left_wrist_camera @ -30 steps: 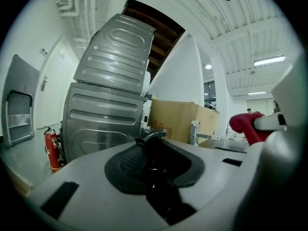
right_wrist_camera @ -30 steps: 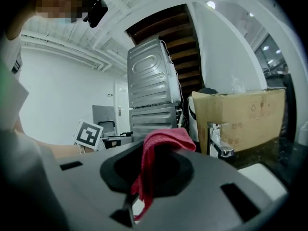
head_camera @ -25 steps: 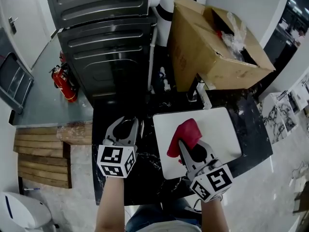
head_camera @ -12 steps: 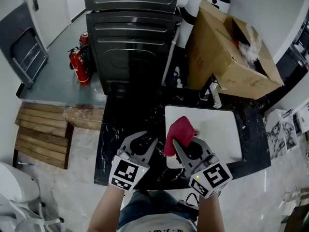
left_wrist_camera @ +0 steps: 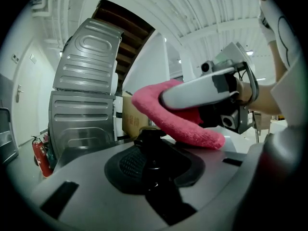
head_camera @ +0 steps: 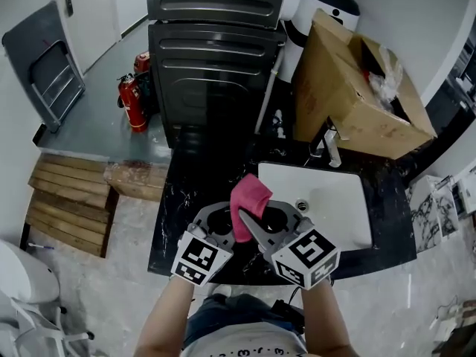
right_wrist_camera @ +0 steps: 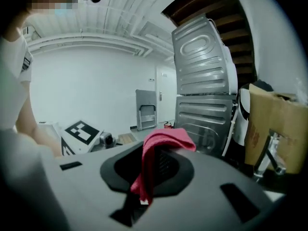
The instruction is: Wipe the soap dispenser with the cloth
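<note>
Pinching the cloth [head_camera: 251, 195] in my right gripper [head_camera: 248, 233] at lower centre, I hold it just above the black dispenser [left_wrist_camera: 150, 142] clamped in my left gripper [head_camera: 219, 218].

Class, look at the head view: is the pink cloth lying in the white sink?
No, the cloth is pinched in the right gripper, held up to the left of the sink.
</note>
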A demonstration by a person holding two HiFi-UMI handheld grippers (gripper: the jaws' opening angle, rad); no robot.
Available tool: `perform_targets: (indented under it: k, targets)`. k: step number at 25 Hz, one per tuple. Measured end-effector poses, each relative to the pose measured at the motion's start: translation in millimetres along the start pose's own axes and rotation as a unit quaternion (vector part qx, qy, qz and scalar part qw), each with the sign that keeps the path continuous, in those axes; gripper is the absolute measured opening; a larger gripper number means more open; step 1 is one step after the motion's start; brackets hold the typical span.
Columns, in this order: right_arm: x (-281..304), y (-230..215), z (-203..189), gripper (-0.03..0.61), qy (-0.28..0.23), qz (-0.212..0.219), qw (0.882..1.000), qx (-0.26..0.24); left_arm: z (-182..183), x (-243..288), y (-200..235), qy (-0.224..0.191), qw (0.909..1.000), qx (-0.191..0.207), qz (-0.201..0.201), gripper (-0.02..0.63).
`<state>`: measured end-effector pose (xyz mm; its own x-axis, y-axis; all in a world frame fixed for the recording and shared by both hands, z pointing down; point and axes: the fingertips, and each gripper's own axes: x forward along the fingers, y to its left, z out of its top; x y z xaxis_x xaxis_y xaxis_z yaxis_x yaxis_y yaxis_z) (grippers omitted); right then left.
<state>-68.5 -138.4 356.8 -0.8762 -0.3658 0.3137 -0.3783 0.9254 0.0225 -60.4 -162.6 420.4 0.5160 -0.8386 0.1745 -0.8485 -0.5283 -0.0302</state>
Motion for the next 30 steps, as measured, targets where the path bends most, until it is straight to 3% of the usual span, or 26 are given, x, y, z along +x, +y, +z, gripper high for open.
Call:
perform_targets:
  k: [6,9,20,30]
  targets:
    - [22,9,-7,0.048,0.079,0.016,0.992,-0.094,0,0,1,0.007,1.0,0.001,0.004,0.101]
    - [28,10,-8,0.048,0.099,0.023,0.989,-0.11,0,1,1,0.01,0.9999,0.002,0.006,0.101]
    - [24,-17,-8,0.048,0.098,0.007,0.994,-0.042,1,-1,2,0.016,0.9998,0.009,-0.001,0.103]
    - [0,-64,-34,0.048,0.138,-0.097,0.985,-0.037,0,-1,2,0.026,0.9995,0.016,-0.012,0.107]
